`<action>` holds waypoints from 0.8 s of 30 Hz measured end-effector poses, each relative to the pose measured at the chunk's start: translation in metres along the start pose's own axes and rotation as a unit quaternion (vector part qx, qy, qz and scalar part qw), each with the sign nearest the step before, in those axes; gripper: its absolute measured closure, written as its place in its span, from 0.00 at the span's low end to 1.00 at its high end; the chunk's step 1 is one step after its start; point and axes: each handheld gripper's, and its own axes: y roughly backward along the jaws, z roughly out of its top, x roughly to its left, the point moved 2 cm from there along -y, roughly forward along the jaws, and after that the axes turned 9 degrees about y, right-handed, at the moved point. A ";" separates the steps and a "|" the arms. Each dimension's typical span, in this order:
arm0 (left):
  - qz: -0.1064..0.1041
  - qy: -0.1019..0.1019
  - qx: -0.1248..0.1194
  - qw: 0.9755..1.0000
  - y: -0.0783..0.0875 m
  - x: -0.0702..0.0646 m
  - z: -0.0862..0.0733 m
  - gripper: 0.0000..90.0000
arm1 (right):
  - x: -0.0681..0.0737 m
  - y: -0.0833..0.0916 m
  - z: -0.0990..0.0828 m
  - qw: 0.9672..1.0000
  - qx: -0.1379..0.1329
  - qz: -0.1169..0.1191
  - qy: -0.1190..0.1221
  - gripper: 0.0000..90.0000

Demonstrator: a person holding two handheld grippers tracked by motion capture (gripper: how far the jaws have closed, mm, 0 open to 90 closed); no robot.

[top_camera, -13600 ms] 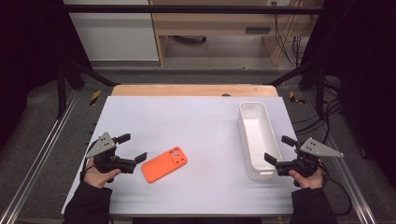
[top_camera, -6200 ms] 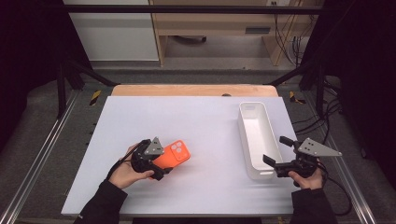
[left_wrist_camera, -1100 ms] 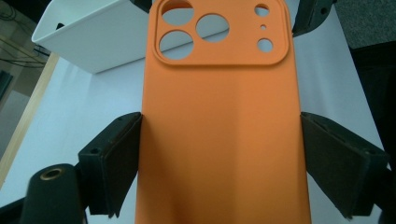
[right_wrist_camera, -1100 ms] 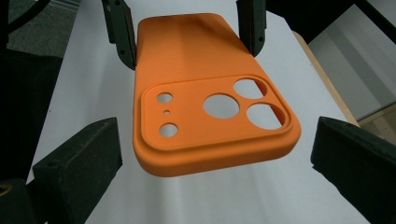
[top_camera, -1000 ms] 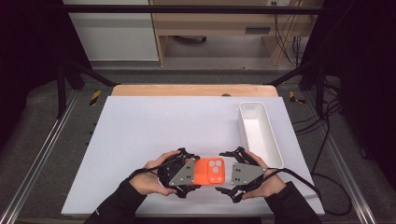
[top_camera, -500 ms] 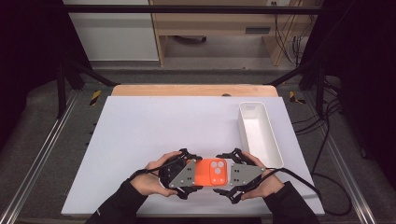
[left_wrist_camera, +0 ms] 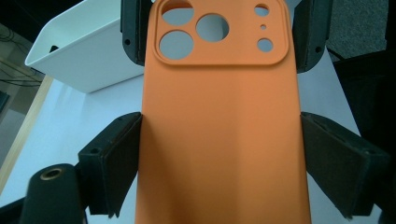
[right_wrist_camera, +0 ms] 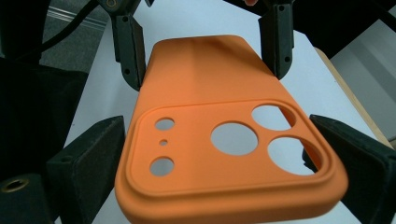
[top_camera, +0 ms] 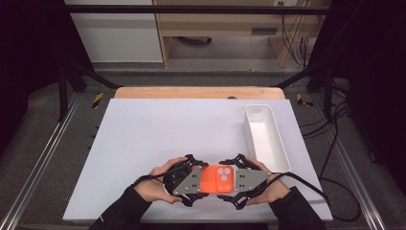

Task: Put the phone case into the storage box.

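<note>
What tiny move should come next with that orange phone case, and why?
Probably finish closing the right gripper. Its jaws have just been closing around the camera end of the orange phone case, with a small gap left on one side, while the left gripper already clamps the other end.

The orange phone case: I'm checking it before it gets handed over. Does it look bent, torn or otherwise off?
Nothing stands out. The orange phone case looks flat and whole, its camera cutouts clean. The left gripper clamps its plain end; the right gripper has just been closing around the cutout end, its pads not clearly pressing.
</note>
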 end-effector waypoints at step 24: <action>-0.010 0.000 0.000 1.000 -0.004 -0.002 -0.003 0.17 | 0.003 -0.003 -0.001 1.000 -0.009 0.008 0.018 0.17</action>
